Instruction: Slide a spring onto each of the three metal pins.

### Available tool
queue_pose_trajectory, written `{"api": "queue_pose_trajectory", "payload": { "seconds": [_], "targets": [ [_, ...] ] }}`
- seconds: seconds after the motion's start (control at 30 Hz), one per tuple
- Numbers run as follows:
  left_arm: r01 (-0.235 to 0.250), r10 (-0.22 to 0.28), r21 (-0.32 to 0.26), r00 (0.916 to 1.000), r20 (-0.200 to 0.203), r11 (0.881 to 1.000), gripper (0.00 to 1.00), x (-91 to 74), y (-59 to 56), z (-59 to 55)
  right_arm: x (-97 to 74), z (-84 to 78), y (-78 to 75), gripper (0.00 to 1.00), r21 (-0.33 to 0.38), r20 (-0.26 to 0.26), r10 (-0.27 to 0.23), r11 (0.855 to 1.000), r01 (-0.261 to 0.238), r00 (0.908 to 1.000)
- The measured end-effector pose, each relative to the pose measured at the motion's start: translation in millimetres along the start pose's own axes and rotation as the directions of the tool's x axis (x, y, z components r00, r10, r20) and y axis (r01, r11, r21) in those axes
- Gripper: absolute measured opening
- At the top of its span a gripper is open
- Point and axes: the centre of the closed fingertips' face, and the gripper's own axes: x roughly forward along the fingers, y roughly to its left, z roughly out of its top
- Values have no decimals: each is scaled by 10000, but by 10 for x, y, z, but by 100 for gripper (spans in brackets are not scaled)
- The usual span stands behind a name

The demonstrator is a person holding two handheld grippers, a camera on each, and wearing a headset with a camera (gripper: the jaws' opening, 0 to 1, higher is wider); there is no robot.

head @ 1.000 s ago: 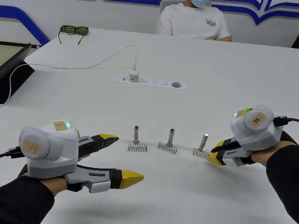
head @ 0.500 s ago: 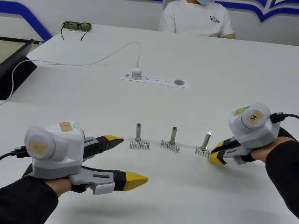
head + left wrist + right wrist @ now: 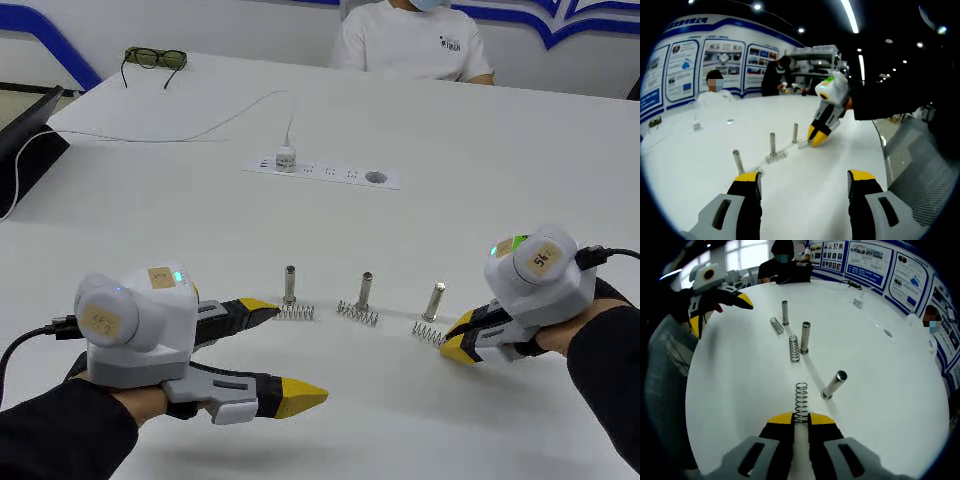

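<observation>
Head view: three metal pins stand in a row on the white table: the left pin, middle pin and right pin. Three springs lie flat, one just near of each pin: the left spring, middle spring and right spring. None sits on a pin.

The left gripper hovers near and left of the row, its jaws spread wide with nothing between them. The right gripper is low at the right end of the row. In the right gripper view its yellow tips are almost together and seem to pinch the near end of the right spring, which rests on the table beside the right pin.
</observation>
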Motion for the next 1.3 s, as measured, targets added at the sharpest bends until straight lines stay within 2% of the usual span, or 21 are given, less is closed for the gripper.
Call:
{"api": "queue_pose_trajectory", "payload": {
  "seconds": [0.23,0.5,0.6,0.83,0.93,1.07,1.3],
  "targets": [
    [424,-421,221,9990,-129,9989,66,110,-89,10,-77,96,243,12,-731,158,404,9966,-391,9991],
    [1024,-1004,425,9939,-451,9938,60,234,-245,-56,-111,213,523,12,-1526,242,1050,9832,-1002,9942],
    [1246,-1217,551,9911,-542,9907,57,271,-309,-58,-126,282,627,12,-1883,246,1324,9741,-1254,9909],
    [1497,-1446,753,9871,-692,9859,52,320,-373,-72,-129,388,774,12,-2416,296,1788,9560,-1666,9834],
    [1607,-1542,887,9851,-758,9830,50,343,-405,-72,-134,440,875,12,-2811,317,2095,9402,-1925,9773],
    [1695,-1616,1071,9837,-789,9797,45,370,-430,-56,-139,499,961,12,-3232,237,2228,9242,-2034,9746],
    [1781,-1682,1343,9823,-822,9748,33,383,-452,-42,-168,602,1037,12,-3655,341,2423,9060,-2135,9696]
  ]
}}
